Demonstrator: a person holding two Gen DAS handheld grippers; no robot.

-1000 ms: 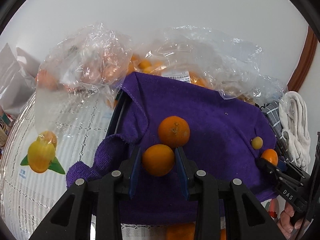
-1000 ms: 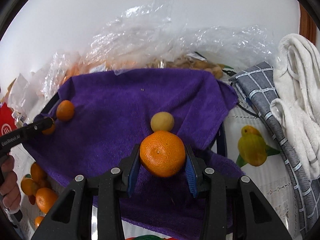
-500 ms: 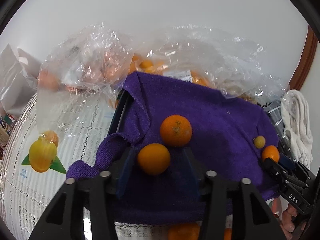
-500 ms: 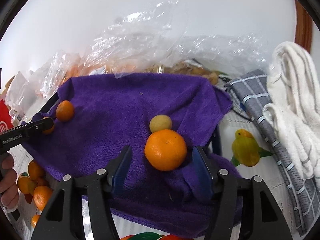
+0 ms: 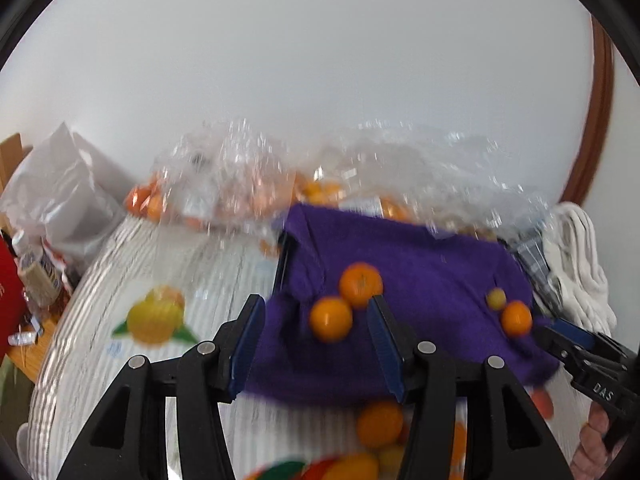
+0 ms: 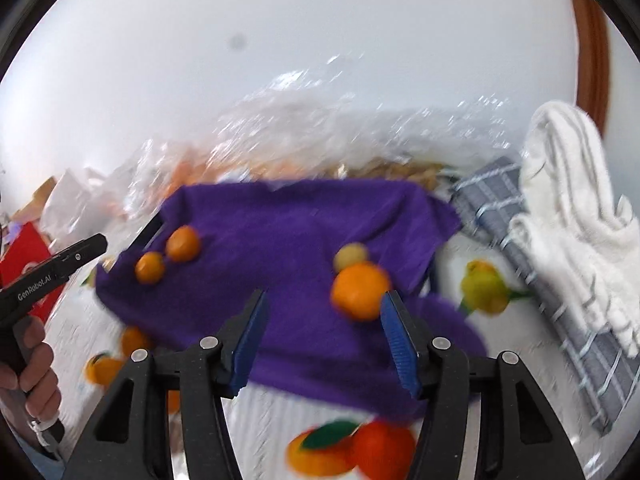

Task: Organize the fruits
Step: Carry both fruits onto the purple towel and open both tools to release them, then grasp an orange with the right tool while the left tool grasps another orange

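Ahead of both pairs of your fingers lies the purple towel (image 5: 420,292), draped over a dark tray whose edge shows beyond your left gripper's left finger. Past its far side sit crumpled clear plastic bags (image 5: 248,184) with more orange fruit inside, blurred. To the right of your right gripper's fingers lie a white towel (image 6: 576,216) and a grey checked cloth (image 6: 532,256).

Your left gripper (image 5: 316,334) has its fingers spread wide, holding nothing; a small orange (image 5: 331,319) rests on the towel between their tips, and a second orange (image 5: 361,285) touches it just beyond.

Your right gripper (image 6: 323,330) is likewise spread and empty. A larger orange (image 6: 360,291) lies on the towel close inside its right finger, with a small yellow fruit (image 6: 351,255) touching its far side.
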